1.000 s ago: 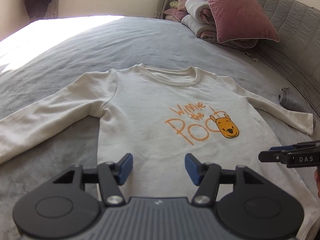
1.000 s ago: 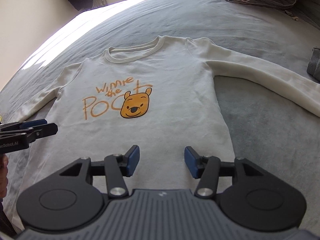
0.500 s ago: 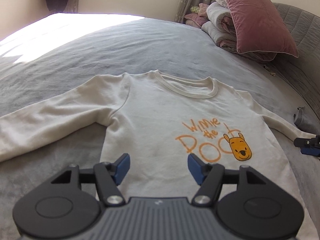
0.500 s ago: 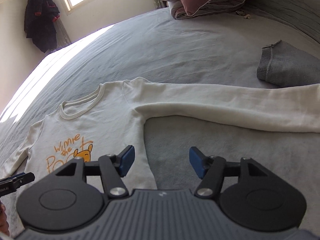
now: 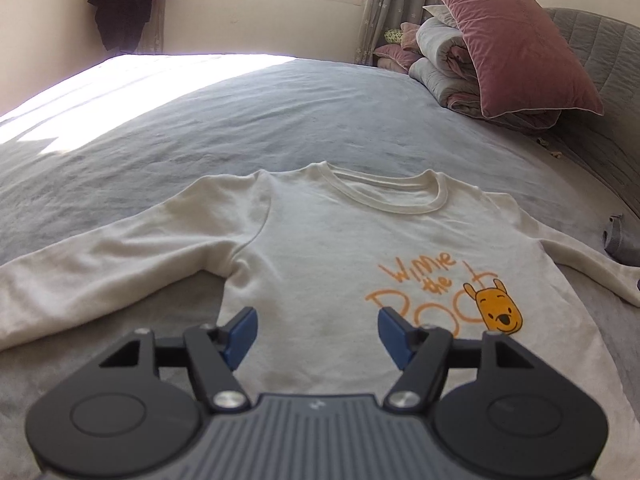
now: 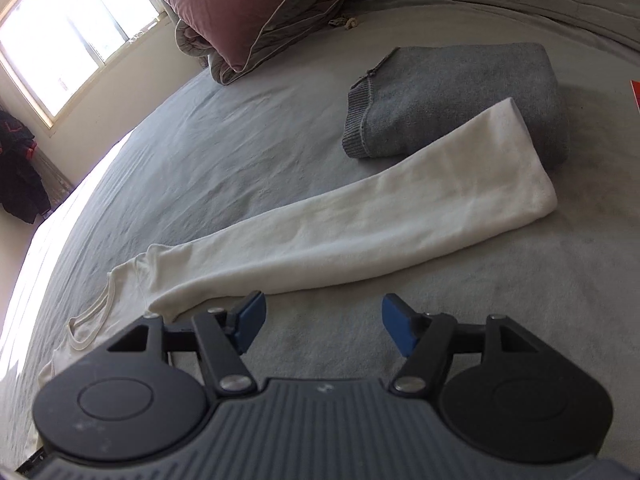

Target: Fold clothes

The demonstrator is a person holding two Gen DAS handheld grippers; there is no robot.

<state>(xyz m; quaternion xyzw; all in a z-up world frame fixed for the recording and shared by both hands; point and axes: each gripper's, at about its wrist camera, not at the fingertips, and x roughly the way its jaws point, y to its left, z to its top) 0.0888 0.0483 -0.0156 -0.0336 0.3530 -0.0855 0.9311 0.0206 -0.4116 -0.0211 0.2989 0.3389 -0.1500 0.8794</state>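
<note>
On the left, your left gripper [image 5: 316, 330] hung over the lower body of the cream shirt [image 5: 340, 248], its fingers [image 5: 240, 334] spread apart with nothing between them. The shirt lay face up and flat on the bed [image 5: 240, 120], collar away from you, both sleeves stretched out to the sides; by that layout, no fold had been made on it, so the sleeves and body all looked left to do. Moving right, your right gripper [image 6: 322, 326] hovered near the armpit end of the right sleeve [image 6: 360, 220], its fingers [image 6: 250, 320] opening and holding nothing, with bare bedcover between them. The cuff end rested against a grey garment [image 6: 460, 92] that seemed already folded, likely a finished piece. The left sleeve's cuff ran out of the left view, the shirt's hem was hidden under the gripper body, and an orange scrap at the right view's far edge was too cut off to identify.
</note>
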